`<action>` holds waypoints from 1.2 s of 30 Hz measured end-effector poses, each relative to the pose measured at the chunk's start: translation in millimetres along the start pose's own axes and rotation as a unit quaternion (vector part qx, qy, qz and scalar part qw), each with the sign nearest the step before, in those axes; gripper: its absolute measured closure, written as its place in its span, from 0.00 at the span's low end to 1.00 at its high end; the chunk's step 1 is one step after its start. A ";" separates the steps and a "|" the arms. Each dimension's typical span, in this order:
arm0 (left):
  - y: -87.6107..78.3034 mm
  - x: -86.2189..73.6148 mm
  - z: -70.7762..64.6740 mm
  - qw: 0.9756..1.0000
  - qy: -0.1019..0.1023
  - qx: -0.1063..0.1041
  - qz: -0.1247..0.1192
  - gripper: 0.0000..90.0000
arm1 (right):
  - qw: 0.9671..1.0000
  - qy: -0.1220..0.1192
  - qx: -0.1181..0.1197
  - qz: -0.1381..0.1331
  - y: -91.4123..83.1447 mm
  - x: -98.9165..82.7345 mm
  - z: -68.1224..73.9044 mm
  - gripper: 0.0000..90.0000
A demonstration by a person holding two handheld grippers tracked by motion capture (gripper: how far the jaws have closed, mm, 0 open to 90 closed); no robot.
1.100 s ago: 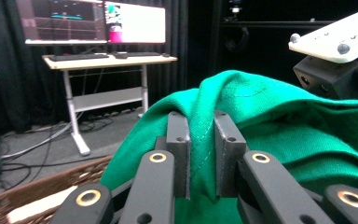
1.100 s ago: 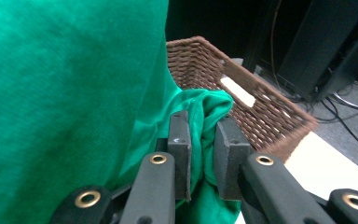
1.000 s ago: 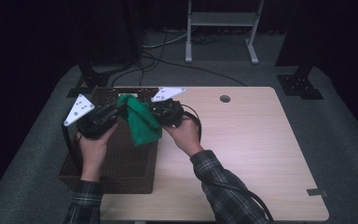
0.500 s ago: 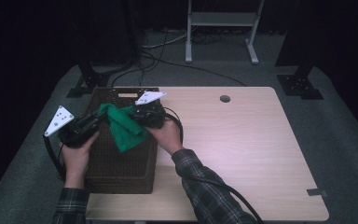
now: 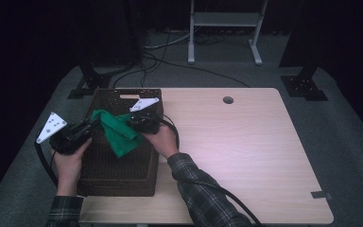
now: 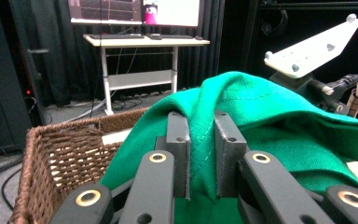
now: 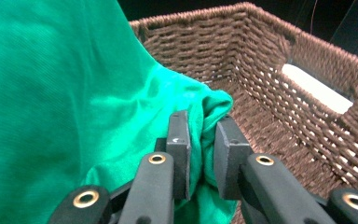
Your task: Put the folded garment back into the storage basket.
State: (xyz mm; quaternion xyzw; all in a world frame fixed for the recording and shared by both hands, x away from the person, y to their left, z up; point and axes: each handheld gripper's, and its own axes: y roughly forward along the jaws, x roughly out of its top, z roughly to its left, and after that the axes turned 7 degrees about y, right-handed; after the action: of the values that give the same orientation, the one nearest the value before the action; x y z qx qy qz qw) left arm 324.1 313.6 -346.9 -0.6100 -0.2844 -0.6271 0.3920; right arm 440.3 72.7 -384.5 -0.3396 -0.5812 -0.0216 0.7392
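Dim room, black surround; soft overhead light pools pale on the table (image 5: pixel 246 142), high view grainy and soft, both gripper views sharper, near jaws slightly blurred, bright monitors (image 6: pixel 135 10) glaring.

On the table (image 5: pixel 246 156) there is 1 wicker basket (image 5: pixel 118 165) and 1 green cloth (image 5: pixel 119 134). 2 grippers are in use, the left gripper (image 5: pixel 92 124) and the right gripper (image 5: pixel 133 122), held by 2 hands. The tabletop has 1 round hole (image 5: pixel 228 100)

green cloth (image 5: pixel 119 135) hiding basket (image 5: pixel 123 170) floor, screens (image 6: pixel 135 11) cropped
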 end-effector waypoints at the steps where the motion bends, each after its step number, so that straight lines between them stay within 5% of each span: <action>1: -0.5 -0.5 0.2 1.000 0.000 0.001 0.001 0.88 | 1.000 0.002 0.000 -0.001 0.5 -0.8 -0.6 0.88; 20: -4.2 -9.2 3.1 1.000 -0.020 0.021 0.007 0.87 | 1.000 0.002 -0.003 -0.007 1.1 -1.8 1.4 0.88; 29: -6.0 -9.9 5.5 0.999 -0.029 0.031 -0.020 0.43 | 1.000 -0.004 0.002 0.009 4.2 -0.7 2.5 0.88; 36: 1.9 -9.8 2.8 0.999 -0.015 0.041 -0.003 0.11 | 1.000 -0.005 0.003 0.007 4.2 -1.0 2.1 0.88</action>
State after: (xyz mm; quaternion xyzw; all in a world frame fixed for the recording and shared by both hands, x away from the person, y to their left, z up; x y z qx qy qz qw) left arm 326.7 316.4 -356.5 -0.6021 -0.3176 -0.6065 0.4109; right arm 440.0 76.7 -387.2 -0.3418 -0.5823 -0.0128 0.7375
